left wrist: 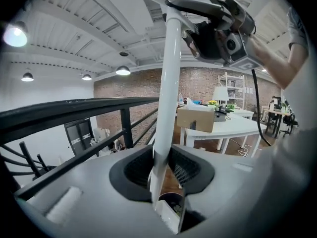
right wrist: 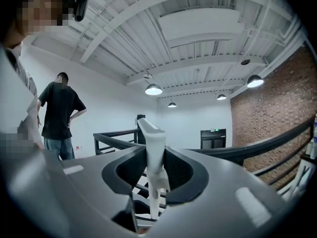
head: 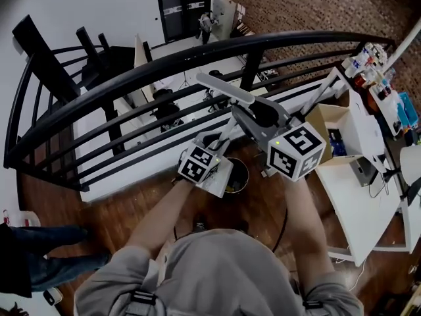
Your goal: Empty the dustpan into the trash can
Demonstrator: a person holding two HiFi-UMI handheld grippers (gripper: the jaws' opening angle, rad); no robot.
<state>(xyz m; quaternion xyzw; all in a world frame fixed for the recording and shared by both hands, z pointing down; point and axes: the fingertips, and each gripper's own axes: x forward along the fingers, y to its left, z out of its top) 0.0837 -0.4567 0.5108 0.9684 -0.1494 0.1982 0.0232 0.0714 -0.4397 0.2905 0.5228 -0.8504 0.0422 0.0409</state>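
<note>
as left hand-held gripper [left wrist: 161, 170] and right hand-held gripper [right wrist: 154, 175] clamp its handle [head: 223, 87], dustpan [head: 218, 176] hangs below.

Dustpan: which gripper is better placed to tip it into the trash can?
Probably left: left gripper clamps the handle low, beside the pan at the trash can; right gripper holds its top end.

Colour rundown: the dustpan handle [left wrist: 166, 108] pinched between the left gripper [left wrist: 161, 168]'s black, mesh-patterned fingers [left wrist: 188, 168] is plain white. It's the same white between the right gripper [right wrist: 154, 171]'s black fingers [right wrist: 182, 168]. Both shells are grey. The marker cubes [head: 296, 151] have black-and-white squares. Beyond the left fingertips there's a black railing [left wrist: 74, 110], a red-brown brick wall [left wrist: 198, 83], a white table [left wrist: 233, 125] and a tan box [left wrist: 195, 118].
</note>
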